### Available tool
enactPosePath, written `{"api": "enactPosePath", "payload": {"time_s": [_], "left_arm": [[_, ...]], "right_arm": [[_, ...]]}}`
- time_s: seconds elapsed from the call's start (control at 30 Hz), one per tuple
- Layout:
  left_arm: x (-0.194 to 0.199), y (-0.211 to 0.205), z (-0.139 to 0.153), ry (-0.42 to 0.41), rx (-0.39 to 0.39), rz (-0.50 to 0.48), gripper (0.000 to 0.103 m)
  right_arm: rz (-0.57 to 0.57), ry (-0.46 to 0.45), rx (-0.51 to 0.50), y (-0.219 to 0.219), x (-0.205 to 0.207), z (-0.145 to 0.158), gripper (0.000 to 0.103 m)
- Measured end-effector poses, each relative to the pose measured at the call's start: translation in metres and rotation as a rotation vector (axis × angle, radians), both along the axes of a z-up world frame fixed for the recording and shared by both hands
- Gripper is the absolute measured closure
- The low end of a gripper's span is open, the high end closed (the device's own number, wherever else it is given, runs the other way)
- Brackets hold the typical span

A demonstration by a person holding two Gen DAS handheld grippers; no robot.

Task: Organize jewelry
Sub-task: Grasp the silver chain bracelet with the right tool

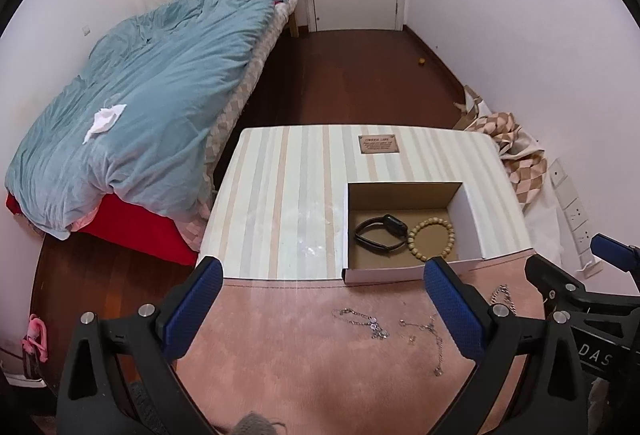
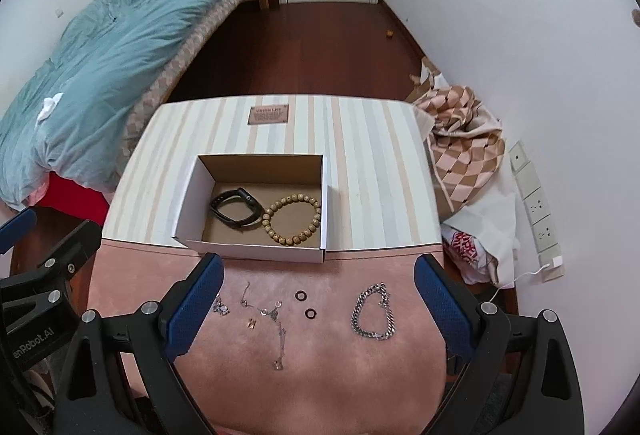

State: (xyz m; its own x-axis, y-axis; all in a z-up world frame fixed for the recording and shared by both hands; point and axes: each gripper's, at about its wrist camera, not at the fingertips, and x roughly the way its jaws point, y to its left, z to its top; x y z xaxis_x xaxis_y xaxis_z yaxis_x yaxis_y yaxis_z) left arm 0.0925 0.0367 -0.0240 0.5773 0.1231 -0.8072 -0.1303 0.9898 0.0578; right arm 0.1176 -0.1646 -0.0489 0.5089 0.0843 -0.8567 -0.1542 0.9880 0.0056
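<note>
An open cardboard box [image 2: 256, 253] [image 1: 384, 273] stands on the striped table and holds a black watch band [image 2: 236, 213] [image 1: 380, 233] and a wooden bead bracelet [image 2: 292, 221] [image 1: 432, 237]. On the pink cloth [image 2: 320, 375] lie a thick silver chain bracelet [image 2: 372, 313], two dark rings [image 2: 301, 295], a small gold piece [image 2: 252, 322] and thin silver necklaces [image 2: 276, 319] [image 1: 420, 331]. My right gripper [image 2: 320, 275] is open and empty above the cloth. My left gripper [image 1: 322, 283] is open and empty to its left.
A bed with a blue duvet [image 1: 140, 95] stands left of the table. A checked cloth [image 2: 464, 139] and bags lie at the right by the wall with sockets [image 2: 536, 203]. A small brown label [image 2: 269, 114] sits on the table's far part.
</note>
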Motion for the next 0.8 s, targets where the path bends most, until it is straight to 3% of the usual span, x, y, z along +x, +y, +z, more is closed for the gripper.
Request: {"api": "enactPosePath", "payload": {"time_s": [0.33, 0.5, 0.63, 0.8], "left_arm": [[-0.037, -0.003, 0.030, -0.060, -0.011, -0.011, 0.000], [-0.048, 0.001, 0.029, -0.046, -0.035, 0.017, 0.000], [-0.053, 0.003, 0.007, 0.009, -0.037, 0.045, 0.000], [-0.051, 0.003, -0.038, 0.089, -0.030, 0.054, 0.000]], "right_arm": [[0.004, -0.076, 0.021, -0.004, -0.043, 0.035, 0.006], [-0.010, -0.073, 0.071, -0.011, -0.055, 0.037, 0.006], [-0.054, -0.035, 0.101, -0.026, -0.062, 0.016, 0.006], [-0.152, 0.073, 0.141, -0.062, -0.057, -0.036, 0.006]]}}
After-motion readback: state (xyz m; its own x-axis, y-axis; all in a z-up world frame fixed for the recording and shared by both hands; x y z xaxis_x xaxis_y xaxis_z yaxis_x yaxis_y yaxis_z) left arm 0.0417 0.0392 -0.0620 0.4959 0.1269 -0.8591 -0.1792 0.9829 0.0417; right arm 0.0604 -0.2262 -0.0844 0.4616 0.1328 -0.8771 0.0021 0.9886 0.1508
